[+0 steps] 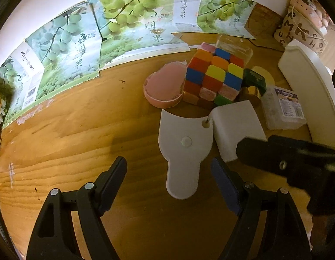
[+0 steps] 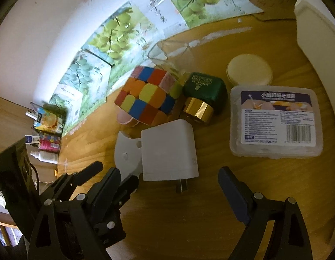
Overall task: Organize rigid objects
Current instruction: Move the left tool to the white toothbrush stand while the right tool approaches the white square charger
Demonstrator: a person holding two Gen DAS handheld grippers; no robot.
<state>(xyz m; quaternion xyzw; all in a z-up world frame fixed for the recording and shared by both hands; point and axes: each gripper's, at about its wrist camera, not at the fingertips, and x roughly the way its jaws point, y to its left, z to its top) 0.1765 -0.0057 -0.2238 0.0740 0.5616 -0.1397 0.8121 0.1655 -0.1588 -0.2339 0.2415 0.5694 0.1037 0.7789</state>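
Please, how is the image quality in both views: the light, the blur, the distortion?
Left wrist view: warm dim light, wall top overexposed, fisheye bends the table edge, the right tool entering at right is blurred. Right wrist view: darker, black corners, the puzzle cube fairly sharp, the left tool soft.
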